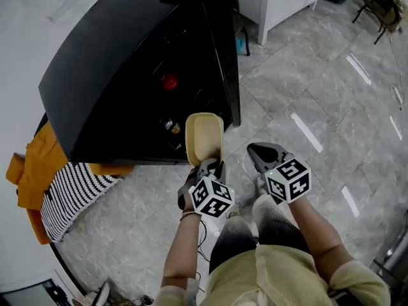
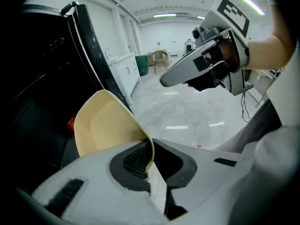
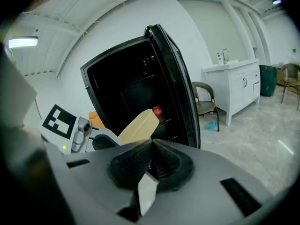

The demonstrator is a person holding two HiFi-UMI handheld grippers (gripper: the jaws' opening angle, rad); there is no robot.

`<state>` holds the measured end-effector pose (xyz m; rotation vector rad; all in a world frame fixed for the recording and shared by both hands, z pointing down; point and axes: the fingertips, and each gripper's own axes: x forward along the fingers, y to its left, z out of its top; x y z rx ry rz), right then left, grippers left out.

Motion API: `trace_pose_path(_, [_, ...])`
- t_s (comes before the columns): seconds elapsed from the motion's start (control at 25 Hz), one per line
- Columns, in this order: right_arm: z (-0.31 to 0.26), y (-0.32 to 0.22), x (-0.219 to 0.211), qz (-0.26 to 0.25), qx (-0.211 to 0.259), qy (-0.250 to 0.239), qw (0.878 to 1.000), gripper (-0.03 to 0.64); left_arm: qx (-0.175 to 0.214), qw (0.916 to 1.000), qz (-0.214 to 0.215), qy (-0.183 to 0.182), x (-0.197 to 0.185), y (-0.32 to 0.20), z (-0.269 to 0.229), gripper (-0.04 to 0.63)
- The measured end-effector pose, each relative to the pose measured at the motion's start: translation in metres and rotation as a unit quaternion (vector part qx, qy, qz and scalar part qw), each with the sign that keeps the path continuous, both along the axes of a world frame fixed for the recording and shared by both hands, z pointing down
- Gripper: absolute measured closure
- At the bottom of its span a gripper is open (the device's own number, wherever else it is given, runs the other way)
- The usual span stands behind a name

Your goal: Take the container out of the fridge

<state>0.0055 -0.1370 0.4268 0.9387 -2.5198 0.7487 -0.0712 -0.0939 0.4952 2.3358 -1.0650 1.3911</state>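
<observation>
Left jaws are clamped on the container's thin wall: the left gripper pinches the rim of the cream container, one pad inside and one outside, so it sticks out ahead of the jaws, tilted, with its hollow showing. A rim pinch suits so wide a tub. It seems to hang at or just outside the fridge opening. To its right, the right gripper has its jaws together on nothing, held apart from the container, likely just keeping clear.

Far left of the jaws lie an orange cloth and a striped cloth. Beyond the left jaws, a red thing sits inside the dark fridge. The open door stands just right of the container, the nearest thing to knock.
</observation>
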Motion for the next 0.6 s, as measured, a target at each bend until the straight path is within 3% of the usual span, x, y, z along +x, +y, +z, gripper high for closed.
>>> trace_pose_path(0.2, [-0.021,0.016,0.001,-0.009,0.004,-0.003,1.0,0.588,-0.004,0.9994,-0.025,0.025,0.0,0.017,-0.02,0.563])
trace_pose_path(0.6, [-0.052,0.033,0.007,-0.007,0.024,-0.001,1.0,0.589,0.015,0.9979,-0.035,0.052,0.005,0.042,-0.054,0.563])
